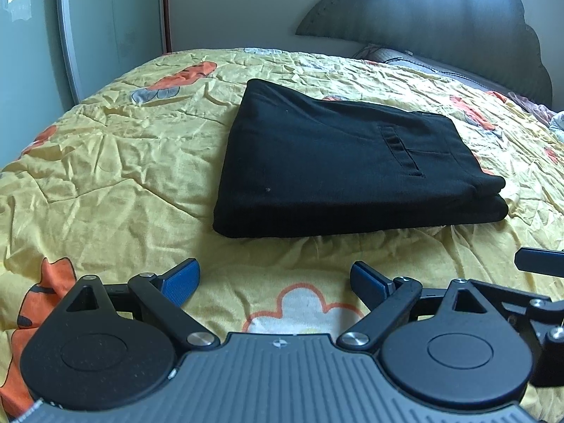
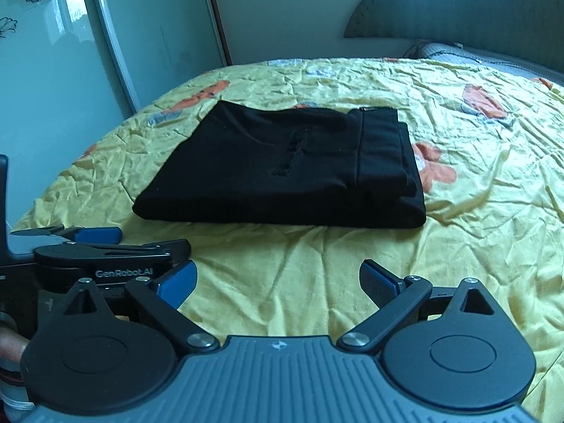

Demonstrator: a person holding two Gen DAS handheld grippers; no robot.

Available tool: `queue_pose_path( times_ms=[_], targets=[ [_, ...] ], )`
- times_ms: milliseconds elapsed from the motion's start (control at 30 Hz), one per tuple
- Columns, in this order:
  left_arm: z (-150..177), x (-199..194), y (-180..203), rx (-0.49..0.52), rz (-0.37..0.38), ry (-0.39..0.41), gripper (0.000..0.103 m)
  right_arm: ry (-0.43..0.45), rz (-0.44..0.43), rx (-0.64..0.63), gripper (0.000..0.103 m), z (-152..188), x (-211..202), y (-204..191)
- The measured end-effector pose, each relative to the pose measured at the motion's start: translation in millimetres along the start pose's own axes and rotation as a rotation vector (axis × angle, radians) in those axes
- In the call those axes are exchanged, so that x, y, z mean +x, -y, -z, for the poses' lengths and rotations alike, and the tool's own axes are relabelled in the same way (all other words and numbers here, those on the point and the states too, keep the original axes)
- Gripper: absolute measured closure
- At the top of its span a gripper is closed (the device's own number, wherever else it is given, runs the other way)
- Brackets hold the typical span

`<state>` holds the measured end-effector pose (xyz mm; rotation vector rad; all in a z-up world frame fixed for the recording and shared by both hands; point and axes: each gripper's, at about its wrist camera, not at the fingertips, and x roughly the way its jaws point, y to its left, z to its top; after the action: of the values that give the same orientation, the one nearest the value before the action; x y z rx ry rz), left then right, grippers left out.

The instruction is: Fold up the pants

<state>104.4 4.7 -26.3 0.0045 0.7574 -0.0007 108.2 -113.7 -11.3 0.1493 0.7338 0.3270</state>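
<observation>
I am watching through both wrist cameras, and a fair amount is cut off. The headboard point(image 1: 440, 17) is running out of the top and right of the left wrist view, washed by glare from behind it. A pillow point(image 1: 394, 54) is only peeking out at its foot, and a bit of crumpled cloth point(image 1: 550, 112) at the right edge is too small for me to identify. In the right wrist view, a fingertip point(image 2: 12, 347) is showing at the left edge, with the rest of that hand out of frame.

The black pants point(image 1: 338, 162) are lying folded into a compact, layered rectangle on the yellow flowered bedspread point(image 1: 105, 162), near the middle of the bed. Their stacked edges are facing right; a pocket slit is faintly visible on top.

I am holding the left gripper point(image 1: 275, 278) with its fingers spread wide, gripping nothing, just short of the near edge of the pants and not touching them. The right gripper point(image 2: 278, 282) is likewise hanging open and empty, in front of the same edge. The left gripper's blue pad point(image 2: 98, 234) is showing beside it.
</observation>
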Motion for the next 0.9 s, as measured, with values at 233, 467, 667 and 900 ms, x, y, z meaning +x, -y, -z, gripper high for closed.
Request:
queue_pose_path(
  times_ms=[233,467,667,900],
  targets=[
    [5,-3,-3,0.007,-0.005,0.005,0.008,0.012,0.009,0.007,0.003,3,-5,2],
    [10,-3,-1,0.03,-0.013,0.02,0.006,-0.008,0.009,0.031,0.003,11,6,8],
    [16,-4,0,0.039,-0.023,0.051,0.004,0.011,0.074,0.001,0.003,15,17,9],
    [18,-3,0,0.034,-0.033,0.064,0.001,0.033,0.129,-0.085,0.0,24,22,2]
  ],
)
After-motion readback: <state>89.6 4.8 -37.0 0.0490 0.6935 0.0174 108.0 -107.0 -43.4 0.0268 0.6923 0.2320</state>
